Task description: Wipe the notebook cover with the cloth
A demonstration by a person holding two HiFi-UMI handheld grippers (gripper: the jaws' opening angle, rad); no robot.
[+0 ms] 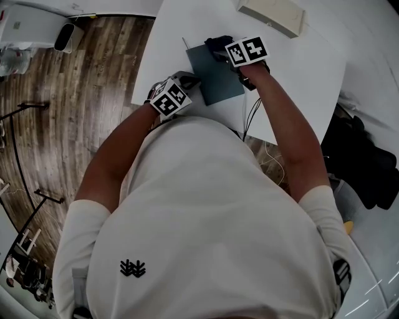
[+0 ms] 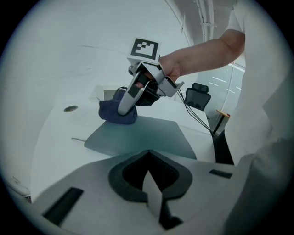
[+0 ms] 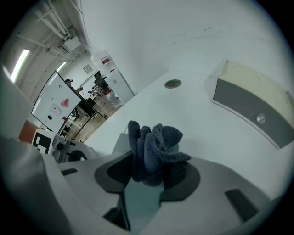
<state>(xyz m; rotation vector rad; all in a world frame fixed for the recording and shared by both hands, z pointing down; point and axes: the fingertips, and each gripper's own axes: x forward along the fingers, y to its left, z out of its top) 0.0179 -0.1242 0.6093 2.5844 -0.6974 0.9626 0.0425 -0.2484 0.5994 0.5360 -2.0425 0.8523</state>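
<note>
A dark teal notebook lies flat on the white table. My right gripper is shut on a bunched dark blue cloth and presses it onto the notebook's far corner. From the left gripper view, the cloth sits under the right gripper on the notebook. My left gripper is at the notebook's near left edge. Its jaws stand shut, with nothing visibly between them. The notebook's near edge is hidden behind that gripper's body.
A flat beige box lies at the back of the table, also seen in the right gripper view as a beige box. A round cable hole is set in the tabletop. Cables hang off the near edge. A black bag sits at the right.
</note>
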